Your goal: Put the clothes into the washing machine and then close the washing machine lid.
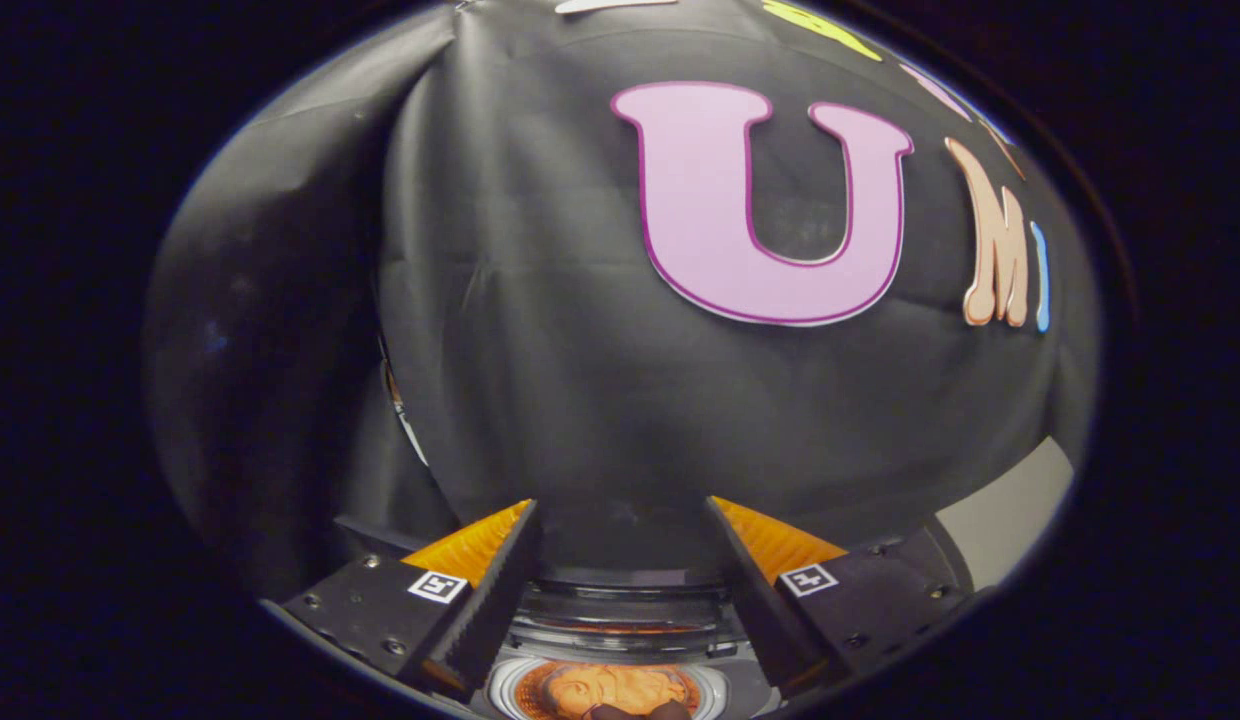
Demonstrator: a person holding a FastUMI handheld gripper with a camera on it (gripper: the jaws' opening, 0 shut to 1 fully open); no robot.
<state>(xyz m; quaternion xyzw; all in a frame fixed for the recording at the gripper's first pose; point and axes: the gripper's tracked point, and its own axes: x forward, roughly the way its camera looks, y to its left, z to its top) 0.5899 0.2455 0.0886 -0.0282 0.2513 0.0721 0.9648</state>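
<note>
My gripper is open, with a wide gap between its fingers and nothing held. It hangs above the washing machine and points at the booth's black cloth wall. Low between the fingers I see the machine's round white-rimmed opening. Orange clothes lie inside the drum. Just beyond the opening, between the fingers, stands a dark, partly see-through curved part that looks like the raised lid; I cannot tell its exact angle. The front of the machine is hidden below the fingers.
The black cloth wall hangs close ahead and folds round to the left. A pale grey surface shows low on the right, beyond the right finger.
</note>
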